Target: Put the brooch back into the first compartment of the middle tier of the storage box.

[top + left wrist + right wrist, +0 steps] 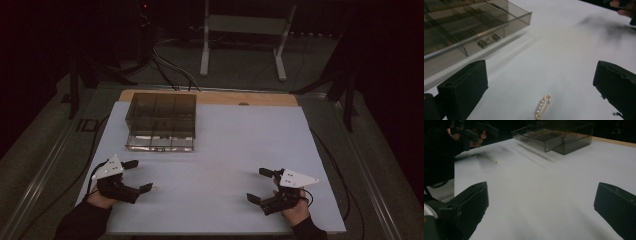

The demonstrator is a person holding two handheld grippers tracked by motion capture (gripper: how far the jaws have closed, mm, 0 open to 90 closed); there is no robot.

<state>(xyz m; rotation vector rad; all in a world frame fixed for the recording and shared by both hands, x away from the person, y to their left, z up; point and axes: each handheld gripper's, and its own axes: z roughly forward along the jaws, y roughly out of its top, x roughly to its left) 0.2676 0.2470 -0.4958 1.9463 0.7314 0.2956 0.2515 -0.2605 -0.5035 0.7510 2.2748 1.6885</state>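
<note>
Small gold brooch lies flat on the white surface, just ahead of the left gripper, between its spread, empty fingers. Long axis runs roughly along the reach, tilted a bit. Right gripper also released, holding nothing, well apart. Left is nearer, prob. the one to pick. Smoked organizer box w/ drawer open sits beyond.
</note>
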